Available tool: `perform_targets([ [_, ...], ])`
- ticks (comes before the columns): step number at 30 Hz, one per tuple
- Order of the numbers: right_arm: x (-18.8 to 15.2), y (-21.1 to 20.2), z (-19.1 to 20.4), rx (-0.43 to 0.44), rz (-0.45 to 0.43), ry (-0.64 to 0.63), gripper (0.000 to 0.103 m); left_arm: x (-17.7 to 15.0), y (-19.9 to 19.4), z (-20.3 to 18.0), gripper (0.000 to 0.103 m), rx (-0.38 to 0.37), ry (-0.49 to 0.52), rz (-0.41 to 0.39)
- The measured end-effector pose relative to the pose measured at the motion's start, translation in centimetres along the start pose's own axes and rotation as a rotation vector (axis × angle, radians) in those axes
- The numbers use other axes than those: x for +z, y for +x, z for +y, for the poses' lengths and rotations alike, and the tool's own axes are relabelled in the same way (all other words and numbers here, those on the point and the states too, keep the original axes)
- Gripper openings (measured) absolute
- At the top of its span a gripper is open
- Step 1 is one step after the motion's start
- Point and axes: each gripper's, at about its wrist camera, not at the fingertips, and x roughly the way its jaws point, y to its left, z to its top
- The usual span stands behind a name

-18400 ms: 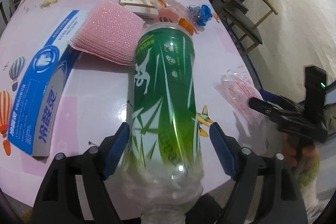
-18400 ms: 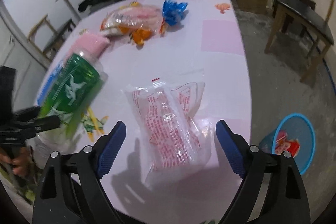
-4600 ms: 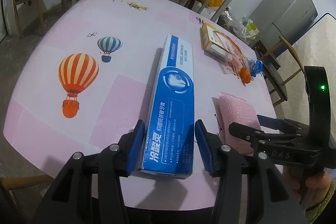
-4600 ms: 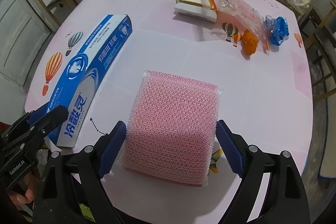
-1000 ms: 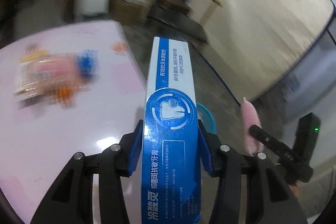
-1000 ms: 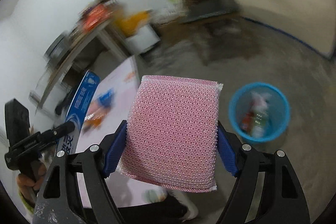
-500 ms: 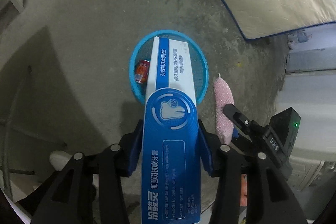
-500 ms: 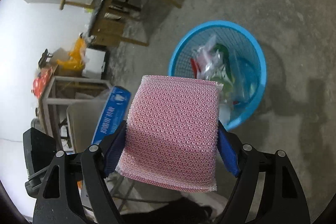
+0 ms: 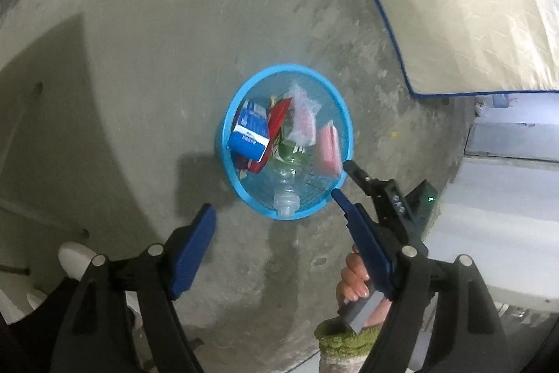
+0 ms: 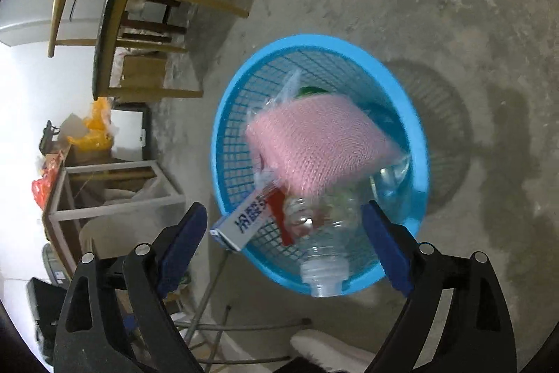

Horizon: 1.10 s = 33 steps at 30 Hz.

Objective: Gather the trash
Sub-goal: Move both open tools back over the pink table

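A blue mesh trash basket (image 9: pixel 241 100) stands on the concrete floor; it also shows in the right wrist view (image 10: pixel 421 142). In it lie the blue toothpaste box (image 9: pixel 249 130), the pink sponge (image 9: pixel 327 147), a clear plastic bottle (image 9: pixel 287 187), a plastic bag and a red wrapper. My left gripper (image 9: pixel 274 219) is open and empty above the basket's near rim. My right gripper (image 10: pixel 283 233) is open and empty over the basket, with the blurred pink sponge (image 10: pixel 314 142) and the toothpaste box (image 10: pixel 244 221) below it. The right gripper also shows in the left wrist view (image 9: pixel 370 180).
A wooden chair (image 10: pixel 115 34) stands on the floor to the left of the basket. A mattress with a blue edge (image 9: pixel 454 6) lies at the upper right. A white frame stand (image 10: pixel 115 187) and clutter are at the left.
Both grippers have opened. The toothpaste box has dropped from the left gripper and the pink sponge from the right gripper into the basket.
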Motion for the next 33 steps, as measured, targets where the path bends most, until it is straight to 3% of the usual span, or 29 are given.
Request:
perform_targets([
  [9,-0.7,-2.6,0.8,-0.046,-0.108,-0.072,0.086,-3.9,-6.9,-0.8,0.076,-0.005,0.112,-0.144],
  [13,-2.2,-5.3,2.6,-0.030,-0.153,-0.148,0.086,-7.6,-13.1,-0.3,0.076,-0.013,0.197,-0.305],
  [19,-7.5,-11.0,8.5,-0.008,-0.218,-0.383,0.086,-14.9,-21.7,4.0,0.090,0.032,0.253,-0.537],
  [22,-10.6,-12.6,12.1,0.001,-0.227,-0.512,0.086,-20.2,-25.6,8.4,0.095,0.136,0.219,-0.670],
  [26,-15.9,-12.8,18.8,0.050,-0.175,-0.726,0.086,-25.8,-28.9,14.3,0.097,0.248,0.099,-0.767],
  [33,-25.9,-7.7,31.5,0.186,0.040,-1.024,0.086,-32.8,-34.0,23.4,0.097,0.302,-0.131,-0.885],
])
